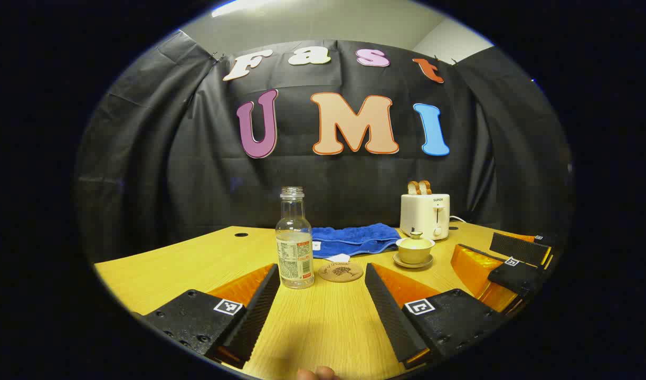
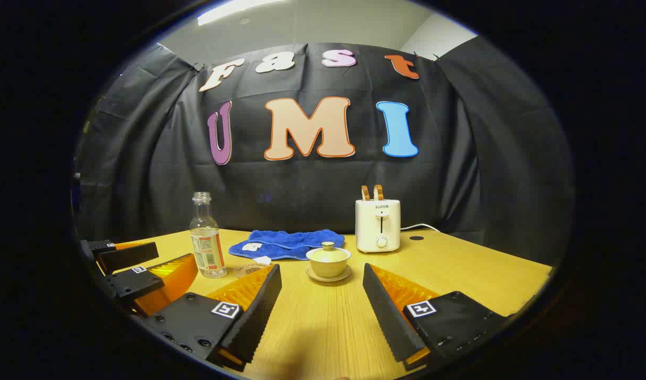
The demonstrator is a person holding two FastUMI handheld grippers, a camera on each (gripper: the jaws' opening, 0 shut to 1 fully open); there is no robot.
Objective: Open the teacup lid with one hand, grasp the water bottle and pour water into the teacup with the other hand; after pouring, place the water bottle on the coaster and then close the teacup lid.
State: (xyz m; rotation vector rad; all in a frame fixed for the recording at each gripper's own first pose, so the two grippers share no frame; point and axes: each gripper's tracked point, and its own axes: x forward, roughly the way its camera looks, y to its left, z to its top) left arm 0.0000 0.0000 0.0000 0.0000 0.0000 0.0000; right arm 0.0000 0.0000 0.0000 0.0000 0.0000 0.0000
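While unobstructed, toaster (image 2: pixel 377 226) and towel (image 2: pixel 288 243) behind teacup (image 2: pixel 328 262).

In the left gripper view, the left gripper (image 1: pixel 321 274) is held low and level, its two fingers spread wide apart with nothing between them, and a fingertip of the person's hand (image 1: pixel 316 373) peeks in at the bottom edge. In the same view the right gripper (image 1: pixel 505 252) sits off to the right, its fingers also parted. In the right gripper view, the right gripper (image 2: pixel 322 277) is likewise level with fingers wide and empty, and the left gripper (image 2: pixel 143 261) shows at the left edge.
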